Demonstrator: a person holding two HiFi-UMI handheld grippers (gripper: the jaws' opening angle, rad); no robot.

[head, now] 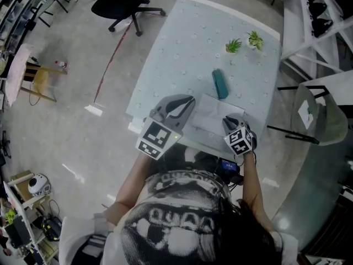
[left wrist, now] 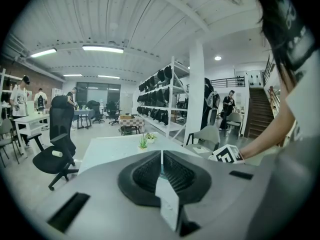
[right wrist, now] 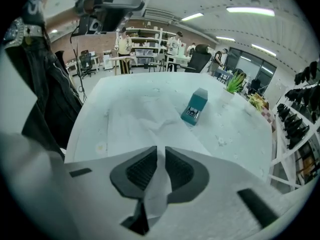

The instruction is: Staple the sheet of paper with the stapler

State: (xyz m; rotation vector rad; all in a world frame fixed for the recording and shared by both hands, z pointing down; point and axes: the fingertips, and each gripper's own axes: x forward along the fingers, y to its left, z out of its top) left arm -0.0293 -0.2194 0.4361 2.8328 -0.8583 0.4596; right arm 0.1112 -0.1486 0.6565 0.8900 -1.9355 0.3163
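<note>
Two claws pinch one sheet of paper (head: 212, 114) at the near edge of the bench (head: 182, 43): the left claw (left wrist: 161, 159) is pressed on its left edge, the right claw (right wrist: 161, 159) on its right. Thin, limp and light, it probably creases unless kept taut. The stapler (head: 219, 84), rigid and heavier, lies just beyond.

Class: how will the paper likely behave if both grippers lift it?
Probably floppy: the paper wrinkles between the left gripper and right gripper. Likely light, so it should sag. Thin, so it may tear if pulled.
</note>
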